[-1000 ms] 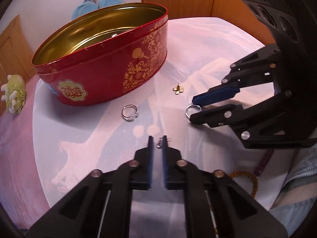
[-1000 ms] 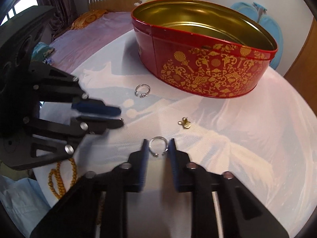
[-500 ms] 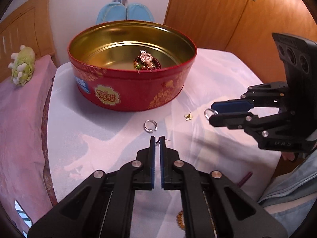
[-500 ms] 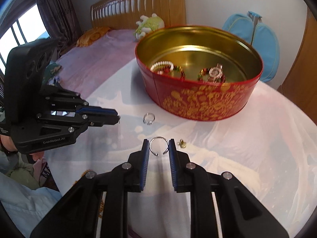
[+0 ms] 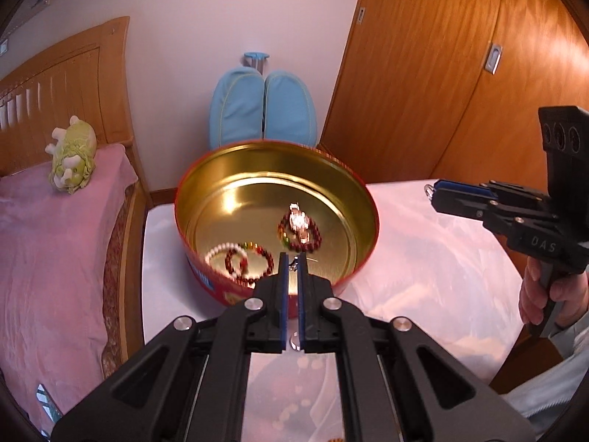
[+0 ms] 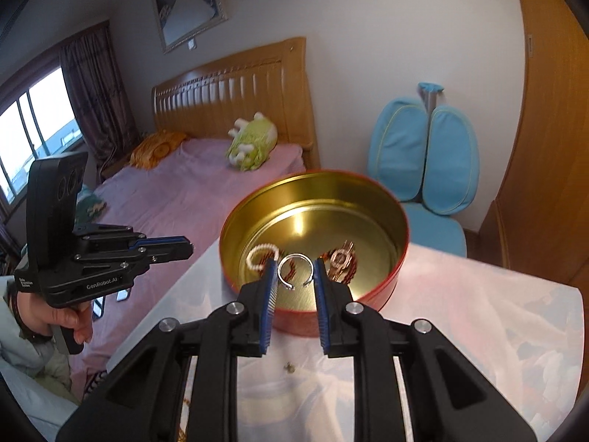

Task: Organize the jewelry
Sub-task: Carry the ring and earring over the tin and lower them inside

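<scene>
Right wrist: right hand-held gripper point(image 6: 294, 276) pinches, apparently, an open ring point(image 6: 295, 270).

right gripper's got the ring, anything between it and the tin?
Nothing visible. The right gripper holds the open silver ring up by the tin's near rim; the tin has no lid, only bracelets and a watch inside.

Open silver ring point(image 6: 295, 270) hangs upright over the round red tin point(image 6: 383, 291); beaded bracelets point(image 5: 250, 258) and a watch point(image 5: 300, 223) lie inside.
</scene>
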`<action>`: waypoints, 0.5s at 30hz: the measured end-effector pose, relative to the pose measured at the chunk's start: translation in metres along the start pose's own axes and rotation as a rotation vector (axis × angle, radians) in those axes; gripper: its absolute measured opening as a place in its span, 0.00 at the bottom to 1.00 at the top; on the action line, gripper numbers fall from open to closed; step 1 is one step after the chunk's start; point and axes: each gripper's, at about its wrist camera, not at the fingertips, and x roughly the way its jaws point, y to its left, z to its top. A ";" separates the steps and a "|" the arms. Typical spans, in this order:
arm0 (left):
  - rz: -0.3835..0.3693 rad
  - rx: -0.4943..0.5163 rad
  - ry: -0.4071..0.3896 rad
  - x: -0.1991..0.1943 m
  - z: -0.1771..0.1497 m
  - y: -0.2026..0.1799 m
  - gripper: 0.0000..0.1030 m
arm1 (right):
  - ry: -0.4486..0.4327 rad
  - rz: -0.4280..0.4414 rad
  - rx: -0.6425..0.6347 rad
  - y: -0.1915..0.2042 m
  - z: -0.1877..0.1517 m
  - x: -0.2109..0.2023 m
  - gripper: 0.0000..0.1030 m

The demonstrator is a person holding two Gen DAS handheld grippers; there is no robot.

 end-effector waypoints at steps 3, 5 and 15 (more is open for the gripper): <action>0.003 0.001 -0.006 0.003 0.012 0.003 0.04 | -0.010 -0.015 0.015 -0.010 0.007 0.001 0.21; 0.004 0.005 -0.003 0.009 0.021 0.004 0.04 | -0.010 -0.019 0.026 -0.016 0.012 0.004 0.21; -0.026 -0.010 0.045 0.046 0.042 0.019 0.04 | 0.030 -0.018 0.046 -0.032 0.030 0.028 0.21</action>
